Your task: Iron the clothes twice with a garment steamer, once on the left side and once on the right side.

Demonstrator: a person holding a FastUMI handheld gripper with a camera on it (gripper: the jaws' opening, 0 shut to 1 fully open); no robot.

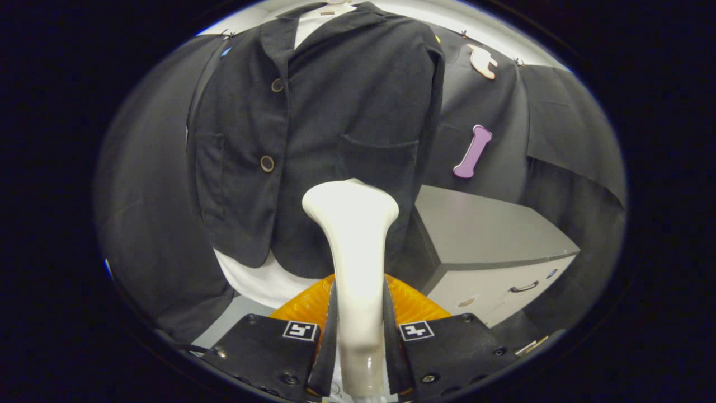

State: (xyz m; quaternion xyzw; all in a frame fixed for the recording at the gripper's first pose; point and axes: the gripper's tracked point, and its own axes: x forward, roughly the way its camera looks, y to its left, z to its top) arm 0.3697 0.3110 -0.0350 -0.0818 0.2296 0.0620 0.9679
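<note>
So the gripper (358, 341) jaws are clamped tight on the white garment steamer (353, 268) handle, both sides pressing. Its head sits right at the lower front of the black jacket (313, 129), beside the grey cabinet (492, 235).

My fingers (358, 347) clamp the upright cream plastic garment steamer (353, 263), its flared head just before the lower front of a dark buttoned jacket (313, 129) hanging over a white shirt (263, 282)
</note>
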